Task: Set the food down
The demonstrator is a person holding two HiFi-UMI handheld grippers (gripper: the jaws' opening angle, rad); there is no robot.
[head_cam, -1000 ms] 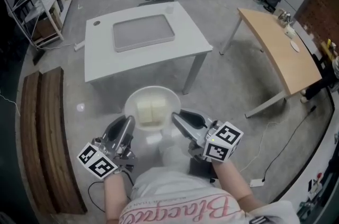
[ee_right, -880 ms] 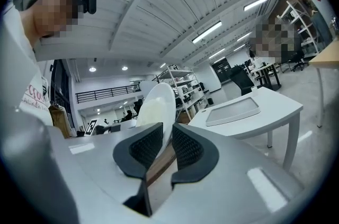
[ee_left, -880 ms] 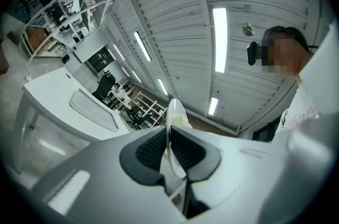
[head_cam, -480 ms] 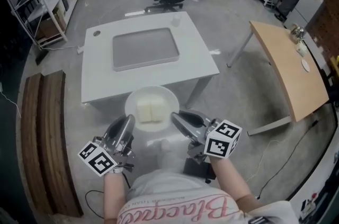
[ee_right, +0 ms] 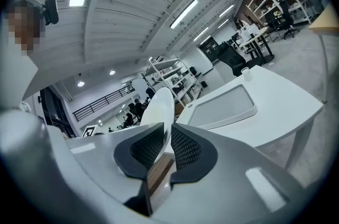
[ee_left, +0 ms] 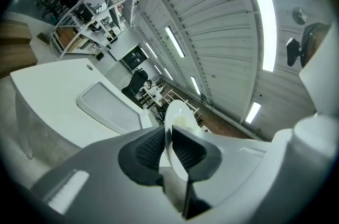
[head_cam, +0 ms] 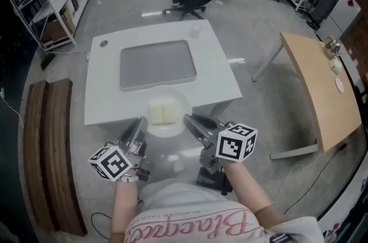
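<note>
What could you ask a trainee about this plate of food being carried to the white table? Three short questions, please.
1. True or false: the plate lies on the grey tray.
2. The left claw and right claw hold the plate by its: A) rim B) underside C) food.
3. Fill in: the food sits in ___ pale pieces.

Key:
1. False: the plate is at the near edge of the white table, short of the tray.
2. A: each claw has the rim between its pads. The left claw's jaws are opening slightly.
3. Two.
</note>
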